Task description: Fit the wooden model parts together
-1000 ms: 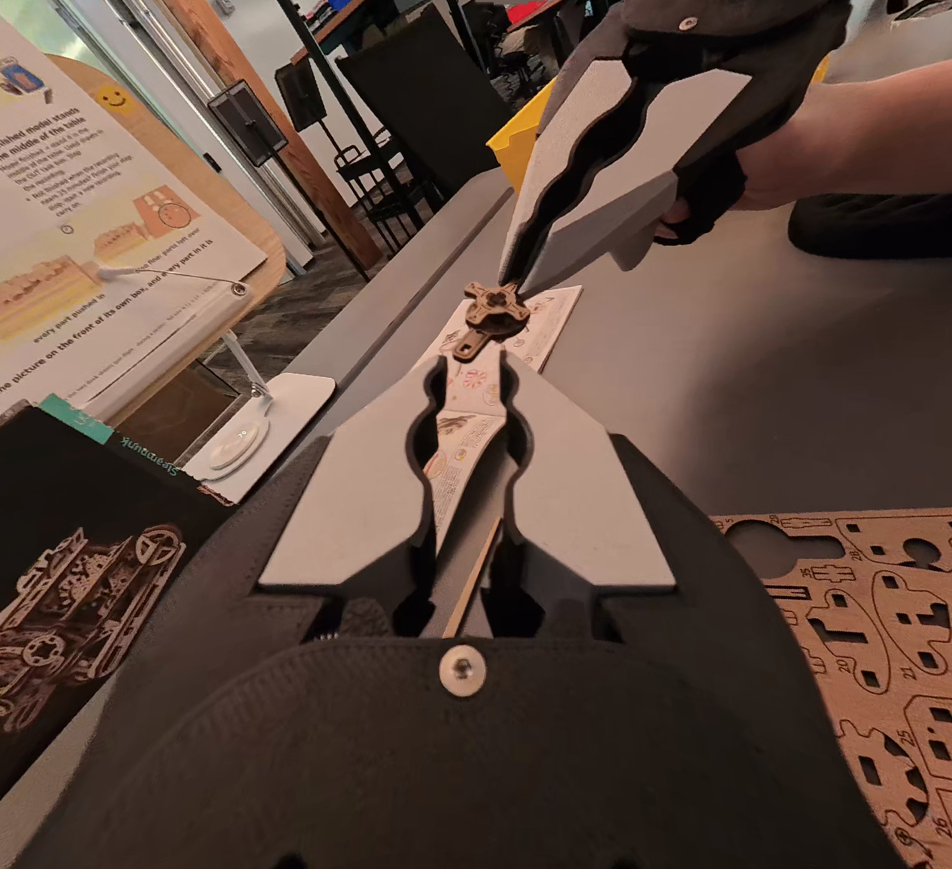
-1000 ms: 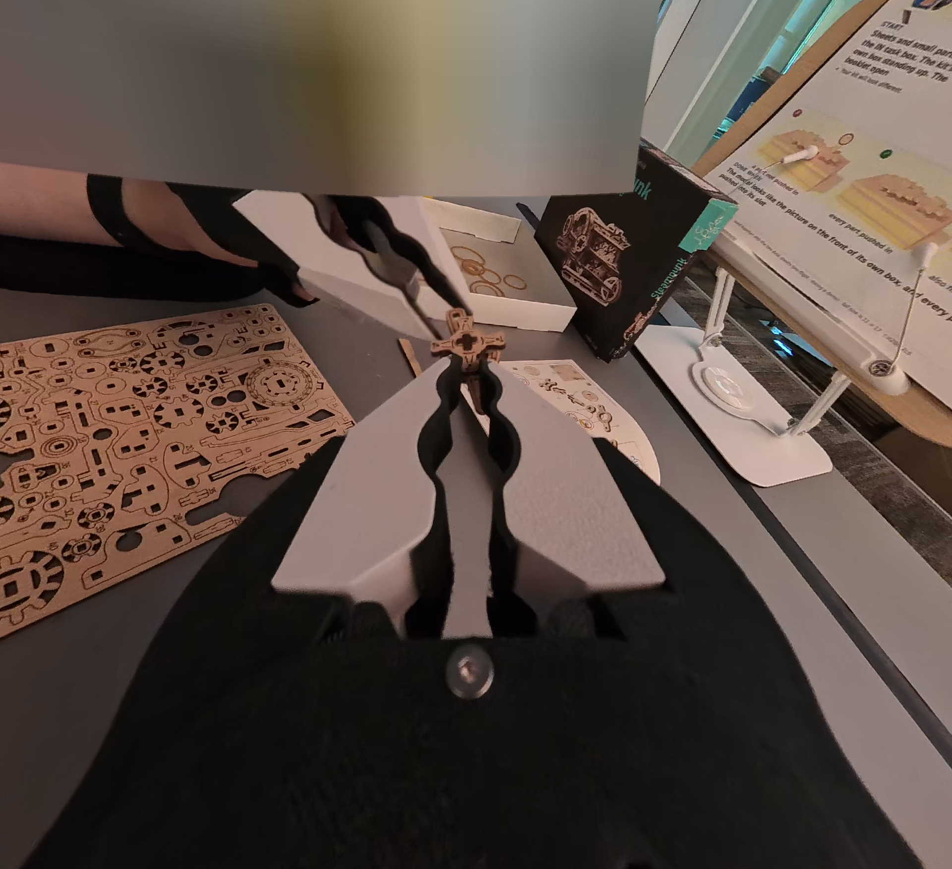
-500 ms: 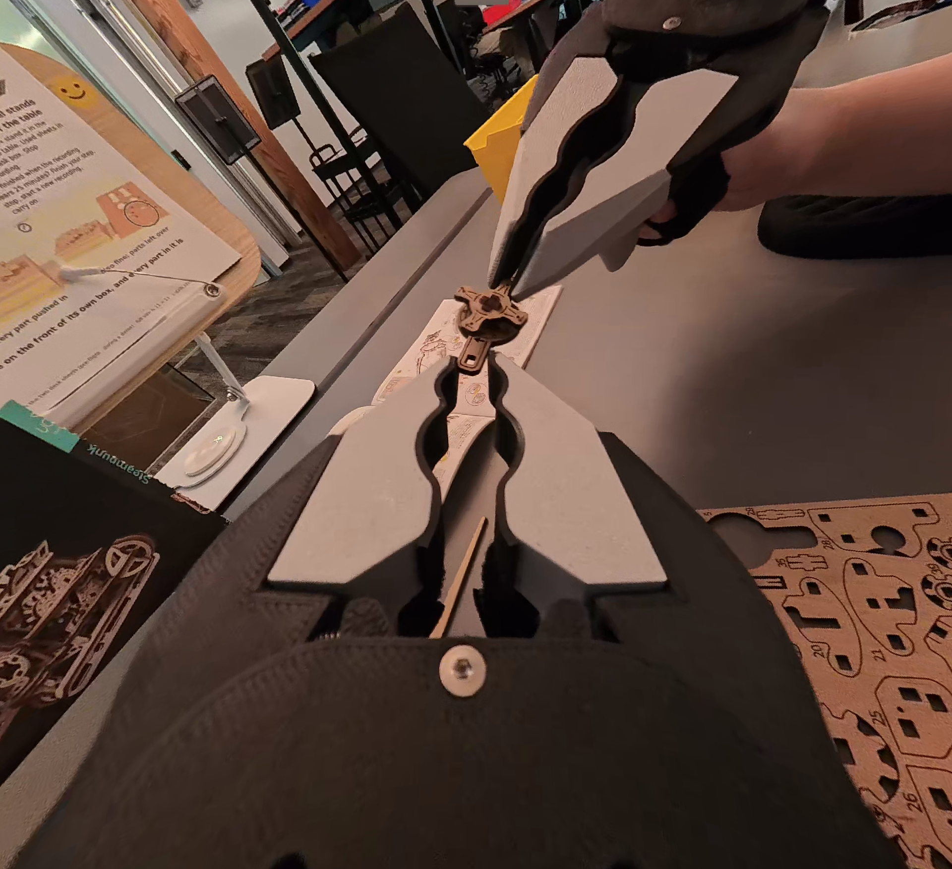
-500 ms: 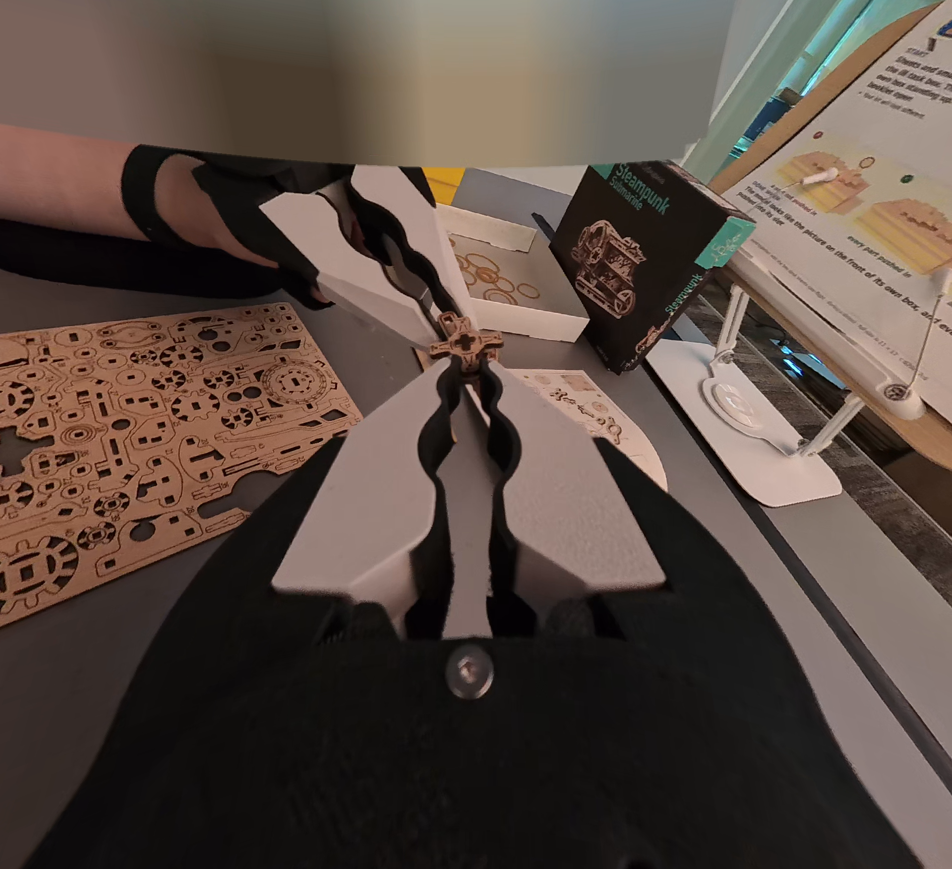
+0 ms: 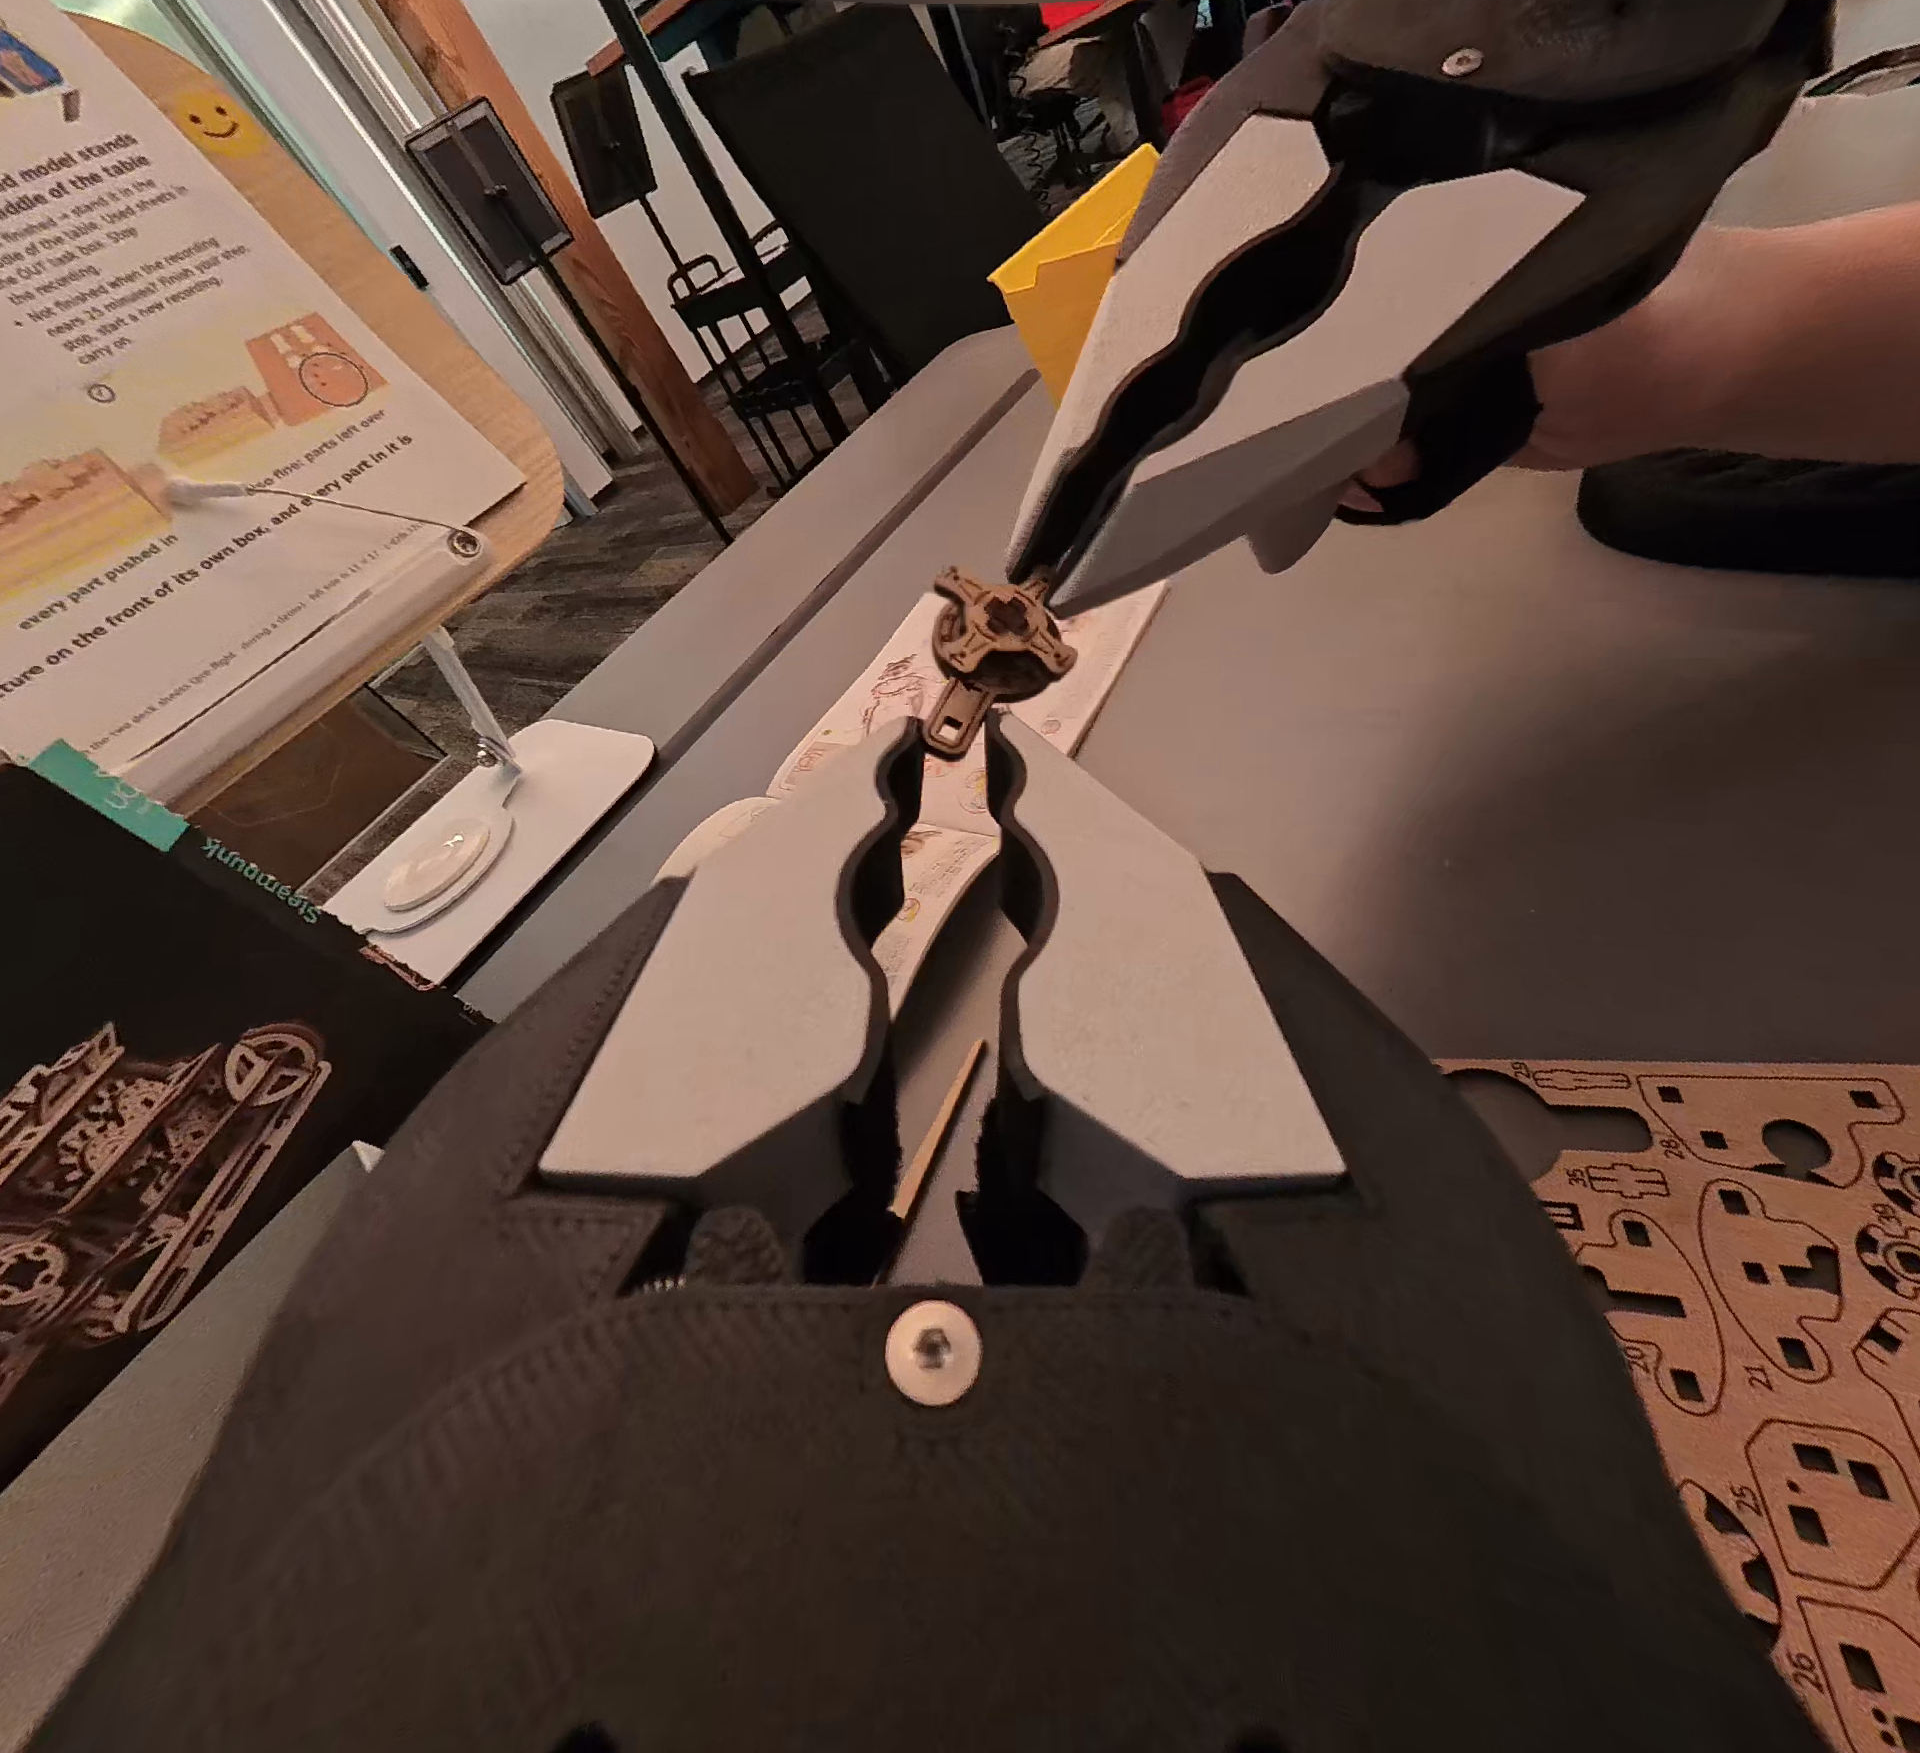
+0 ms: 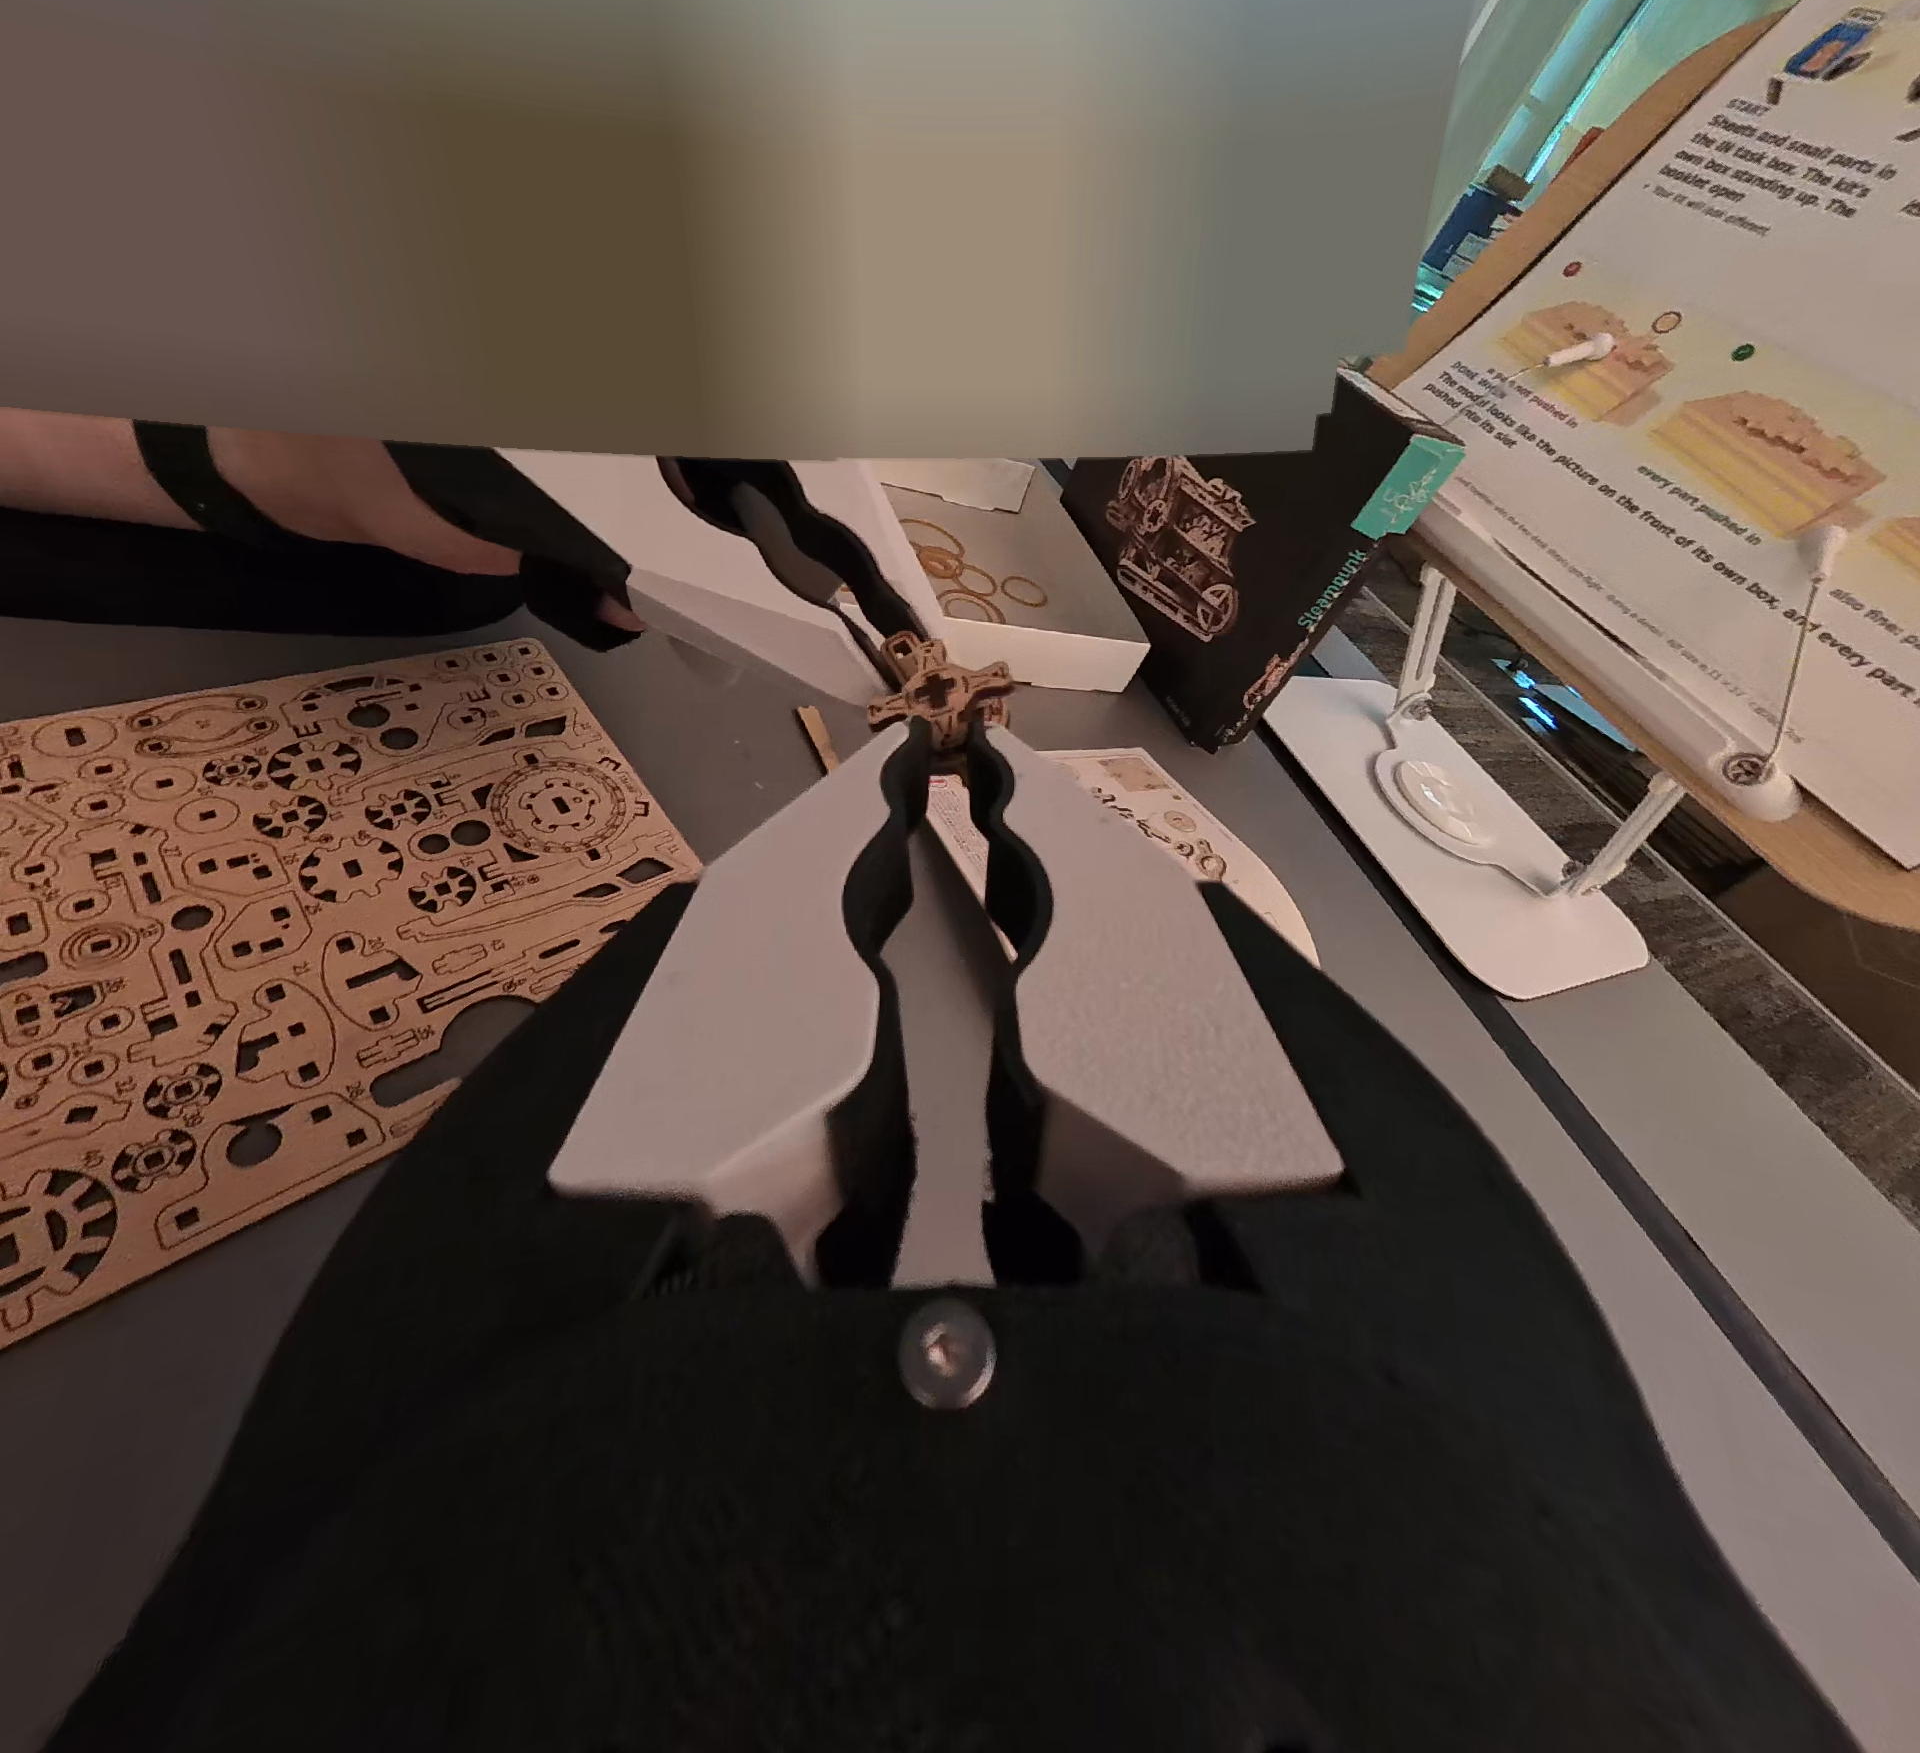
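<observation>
A small brown cross-shaped wooden part (image 5: pixel 1003 633) with a flat stem (image 5: pixel 954 724) hangs in the air between the two grippers, above the grey table (image 5: pixel 1455 820). My left gripper (image 5: pixel 953 739) is shut on the stem's end. My right gripper (image 5: pixel 1042 589) comes down from the upper right and is shut on the cross part's far edge. In the right wrist view my right gripper (image 6: pixel 943 739) pinches the cross part (image 6: pixel 940 690) from below, and the left gripper (image 6: pixel 883 649) meets it from the upper left.
A laser-cut wooden parts sheet (image 6: pixel 260 872) lies on the table. So do an instruction booklet (image 6: pixel 1164 830), a loose wooden stick (image 6: pixel 816 737), a white tray of rubber bands (image 6: pixel 997 602) and a black kit box (image 6: pixel 1216 581). An instruction board on a stand (image 6: pixel 1714 456) stands beyond the edge. A yellow bin (image 5: pixel 1070 290) is behind. Left and right tips are no more than a few centimetres apart.
My left gripper's jaws have narrowed onto the stem. Both grippers have shifted slightly together with the part still between them.
</observation>
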### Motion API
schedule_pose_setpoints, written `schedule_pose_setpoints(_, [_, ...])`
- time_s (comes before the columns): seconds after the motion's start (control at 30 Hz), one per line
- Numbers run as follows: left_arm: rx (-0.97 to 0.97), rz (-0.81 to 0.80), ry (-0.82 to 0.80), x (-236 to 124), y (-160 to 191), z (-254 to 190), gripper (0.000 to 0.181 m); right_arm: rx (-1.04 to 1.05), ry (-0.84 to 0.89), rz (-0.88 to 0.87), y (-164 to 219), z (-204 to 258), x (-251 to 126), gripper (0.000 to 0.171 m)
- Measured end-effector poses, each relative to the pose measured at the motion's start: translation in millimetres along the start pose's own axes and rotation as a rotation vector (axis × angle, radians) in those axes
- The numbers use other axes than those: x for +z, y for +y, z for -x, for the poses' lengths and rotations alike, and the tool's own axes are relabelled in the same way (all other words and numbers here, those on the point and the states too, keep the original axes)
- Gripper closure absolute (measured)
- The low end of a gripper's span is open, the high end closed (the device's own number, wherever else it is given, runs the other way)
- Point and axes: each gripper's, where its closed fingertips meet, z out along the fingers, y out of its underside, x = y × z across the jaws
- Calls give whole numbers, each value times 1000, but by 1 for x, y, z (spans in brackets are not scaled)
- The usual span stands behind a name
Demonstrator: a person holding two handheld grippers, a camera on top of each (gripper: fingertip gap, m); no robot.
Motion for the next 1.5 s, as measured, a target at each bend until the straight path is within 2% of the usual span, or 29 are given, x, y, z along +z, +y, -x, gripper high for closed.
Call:
schedule_pose_setpoints(0.17, [-35, -26, 105, -2, -3, -12, 173, -56, -94, -14, 2, 7, -9, 166])
schedule_pose_setpoints(0.33, [-95, -37, 175, -3, -5, -18, 174, -24, -144, -19, 4, 9, -11, 166])
schedule_pose_setpoints(0.43, [-92, -29, 143, -3, -3, -13, 174, 13, -99, -1, 5, 4, -6, 166])
schedule_pose_setpoints(0.57, [-75, -35, 95, -3, -4, -6, 173, 185, -97, -13, 5, 0, 0, 166])
schedule_pose_setpoints(0.7, [39, -7, 37, -2, -1, -4, 173, 281, -108, 0, 9, -2, 4, 166])
schedule_pose_setpoints(0.87, [85, 17, -28, 0, 2, 1, 173, 326, -55, 11, 11, -6, 9, 166])
schedule_pose_setpoints(1.03, [212, 65, -129, 1, 5, 8, 174, 477, 30, 5, 13, -11, 15, 165])
schedule_pose_setpoints(1.27, [206, 65, -141, 0, 6, 10, 174, 428, 41, -14, 10, -11, 15, 166])
schedule_pose_setpoints(1.5, [112, 36, -112, -1, 5, 13, 174, 381, 19, -50, 3, -9, 12, 165])
